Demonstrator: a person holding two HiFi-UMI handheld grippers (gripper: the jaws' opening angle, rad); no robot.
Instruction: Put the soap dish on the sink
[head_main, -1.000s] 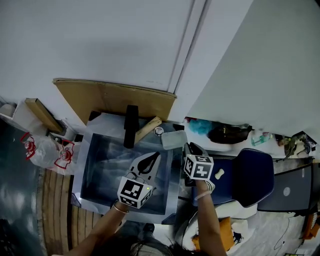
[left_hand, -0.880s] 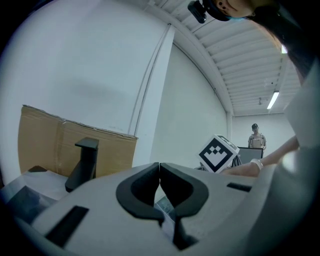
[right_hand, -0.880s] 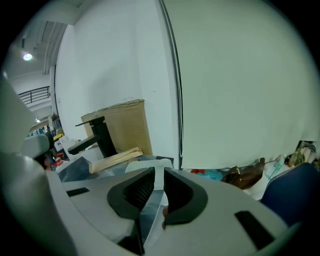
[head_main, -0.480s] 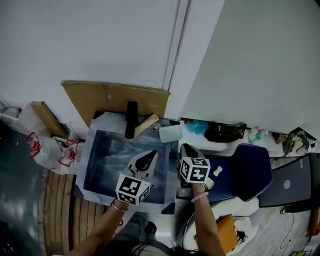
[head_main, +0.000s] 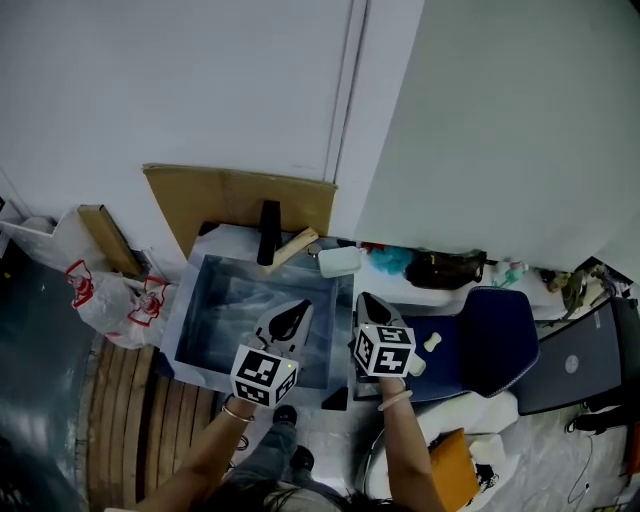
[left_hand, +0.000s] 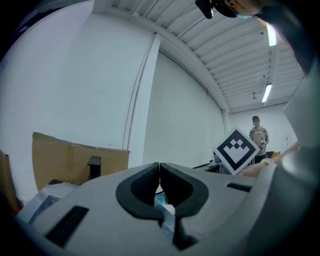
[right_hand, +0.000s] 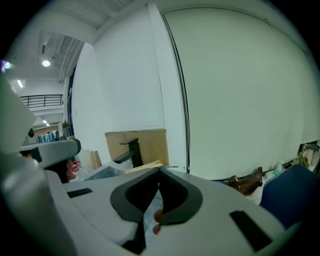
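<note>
Steel sink (head_main: 228, 312) fills the middle, brown cardboard (head_main: 235, 194) propped behind it and a black faucet (head_main: 268, 232) at its back edge. Over the sink's right half hangs the left gripper (head_main: 296, 310), jaws pressed together on nothing, and just off the right rim the right gripper (head_main: 363, 299) is pinched closed and empty too. The pale soap dish (head_main: 340, 262) sits at the sink's back right corner, apparently on the rim.

On sink rim (head_main: 188, 318): soap dish (head_main: 340, 262); faucet (head_main: 268, 232)
</note>
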